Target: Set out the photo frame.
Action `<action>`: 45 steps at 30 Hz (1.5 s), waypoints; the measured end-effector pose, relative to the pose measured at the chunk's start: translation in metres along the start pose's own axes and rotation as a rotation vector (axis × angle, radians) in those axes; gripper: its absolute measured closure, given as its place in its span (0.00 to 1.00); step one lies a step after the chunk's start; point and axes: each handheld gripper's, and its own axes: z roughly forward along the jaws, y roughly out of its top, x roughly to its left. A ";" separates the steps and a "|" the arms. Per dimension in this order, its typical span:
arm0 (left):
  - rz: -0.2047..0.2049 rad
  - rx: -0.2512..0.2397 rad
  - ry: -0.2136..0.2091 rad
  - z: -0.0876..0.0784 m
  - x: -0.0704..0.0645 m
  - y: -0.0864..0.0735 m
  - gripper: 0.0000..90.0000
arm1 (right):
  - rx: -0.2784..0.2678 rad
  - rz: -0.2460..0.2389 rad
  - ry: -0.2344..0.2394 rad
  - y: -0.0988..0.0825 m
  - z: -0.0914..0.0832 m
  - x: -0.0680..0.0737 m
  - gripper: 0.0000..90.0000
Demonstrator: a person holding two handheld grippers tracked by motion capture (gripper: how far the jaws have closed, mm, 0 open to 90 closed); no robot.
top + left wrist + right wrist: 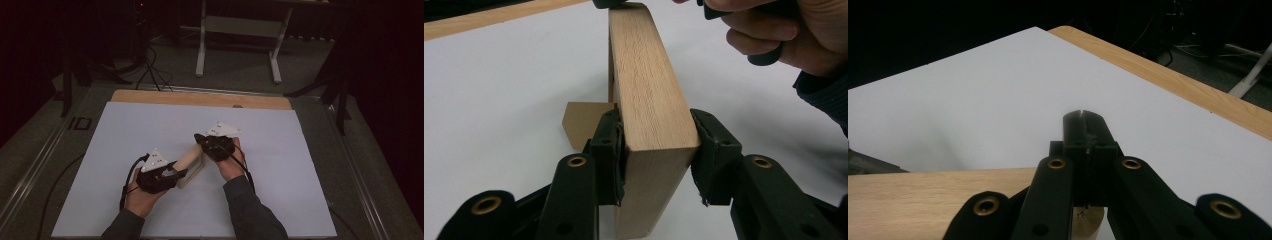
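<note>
Wooden block (pixel 651 95) clamped in left gripper (pixel 656 150), right gripper (pixel 1087 140) closed empty above block's far end, white table sheet (pixel 150 125).

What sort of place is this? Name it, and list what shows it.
Probably a lab or recording workspace, not a home: a table covered with a plain white sheet, dim surroundings with loose cables on the floor, and the white frame of another bench behind. The person works a wooden block there.
</note>
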 end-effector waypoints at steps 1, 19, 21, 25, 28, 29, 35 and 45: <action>0.001 0.001 0.000 0.000 0.000 0.000 0.67 | 0.001 -0.001 -0.001 0.000 0.001 0.000 1.00; -0.038 -0.005 0.020 0.000 0.007 0.000 0.64 | 0.061 -0.016 -0.018 0.004 -0.002 -0.001 1.00; -0.045 -0.007 0.027 0.000 0.008 0.000 0.63 | 0.063 -0.014 -0.021 0.004 -0.002 -0.002 1.00; -0.068 -0.010 0.046 0.001 0.011 -0.001 0.58 | 0.065 -0.012 -0.027 0.004 -0.003 -0.002 1.00; -0.070 -0.011 0.064 0.003 0.014 -0.002 0.56 | 0.070 -0.011 -0.035 0.003 -0.007 -0.002 1.00; -0.066 -0.009 0.076 0.004 0.014 -0.002 0.55 | 0.071 -0.008 -0.036 0.002 -0.007 -0.002 1.00; -0.115 0.007 0.114 0.007 0.024 -0.009 0.56 | 0.081 -0.001 -0.034 0.001 -0.013 -0.003 1.00; -0.145 0.002 0.115 0.009 0.033 -0.013 0.59 | 0.088 0.003 -0.018 -0.001 -0.020 -0.004 1.00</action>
